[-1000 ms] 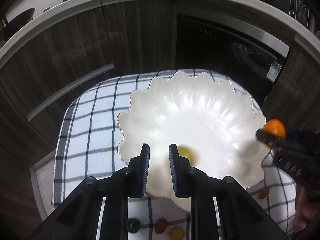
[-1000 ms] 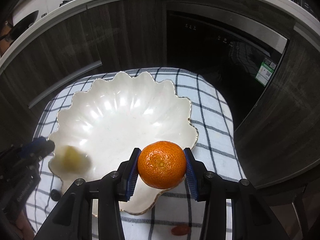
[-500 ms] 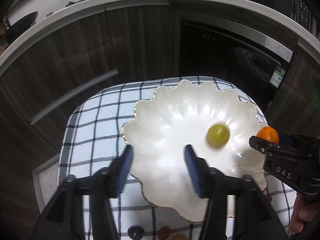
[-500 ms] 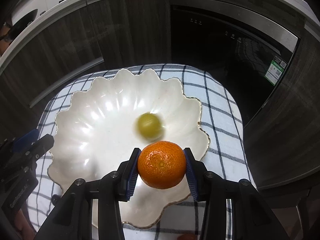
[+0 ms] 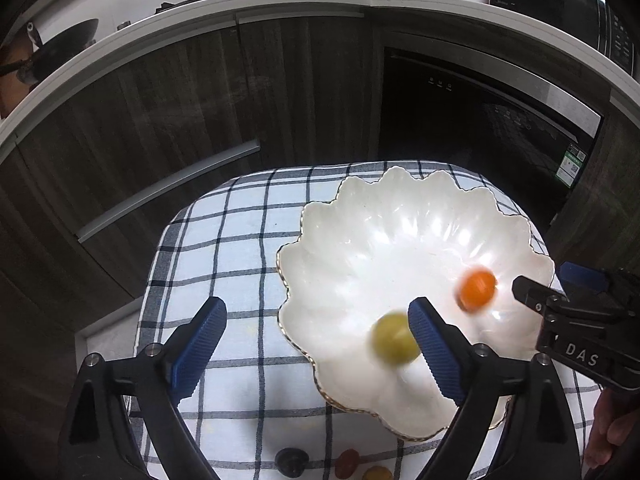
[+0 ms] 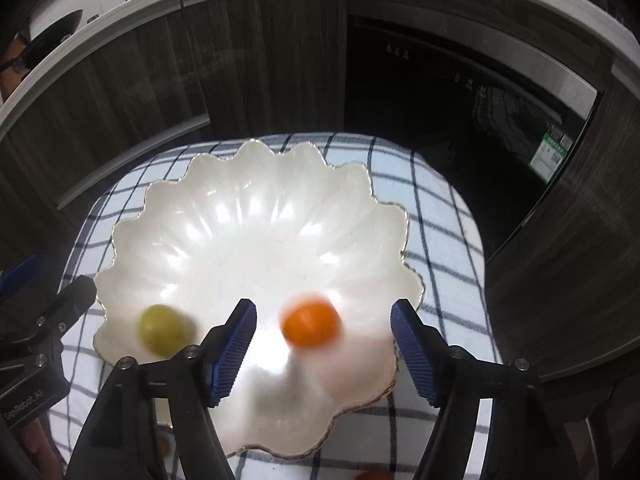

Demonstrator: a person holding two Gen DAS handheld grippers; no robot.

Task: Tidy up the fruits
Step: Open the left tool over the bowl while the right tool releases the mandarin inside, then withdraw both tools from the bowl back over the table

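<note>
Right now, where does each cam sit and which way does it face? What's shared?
Left wrist: on the left gripper, angled down at the checked cloth and scalloped white bowl; own blue fingers opening, empty; a hand at right.
Right wrist: on the right gripper, angled down over the bowl; own fingers opening, orange loose below.
Shared: bowl, orange, blurred green fruit, each other's gripper.

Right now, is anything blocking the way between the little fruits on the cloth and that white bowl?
Nothing visible does. The small fruits lie on the checked cloth just outside the bowl, with only its low scalloped rim between. Inside, the green fruit and orange leave plenty of room.
</note>
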